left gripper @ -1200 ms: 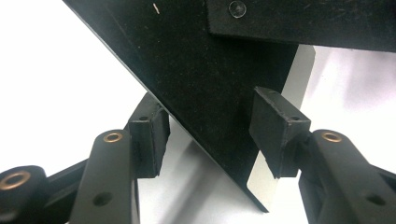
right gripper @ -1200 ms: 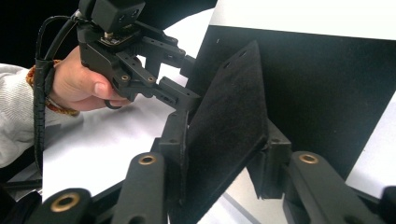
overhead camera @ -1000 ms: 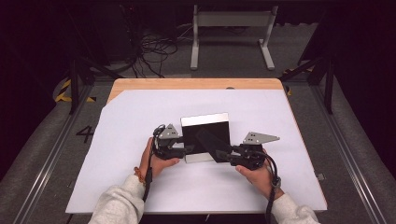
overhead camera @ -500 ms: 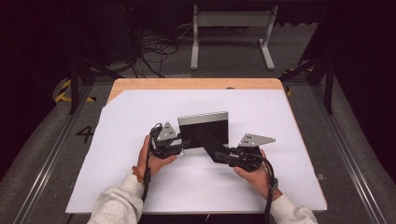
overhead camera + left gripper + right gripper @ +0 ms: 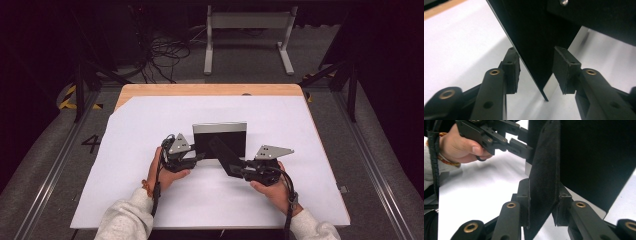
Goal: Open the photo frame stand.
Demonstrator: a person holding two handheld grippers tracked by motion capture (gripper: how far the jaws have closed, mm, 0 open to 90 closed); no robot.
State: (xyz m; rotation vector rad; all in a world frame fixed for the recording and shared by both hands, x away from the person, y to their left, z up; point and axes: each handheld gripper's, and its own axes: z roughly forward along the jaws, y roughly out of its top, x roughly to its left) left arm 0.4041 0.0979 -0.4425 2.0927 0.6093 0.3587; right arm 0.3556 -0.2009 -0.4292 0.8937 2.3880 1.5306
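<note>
A picture frame (image 5: 220,140) stands nearly upright at the centre of the high view, on the white surface (image 5: 150,120). The right gripper (image 5: 541,205) has its fingers clenched on the frame's black felt back stand (image 5: 544,170), swung out toward the lower right. The left gripper (image 5: 536,72) straddles the frame's left edge, fingers released and apart from it. I'd judge the propping mostly done; letting go remains.
</note>
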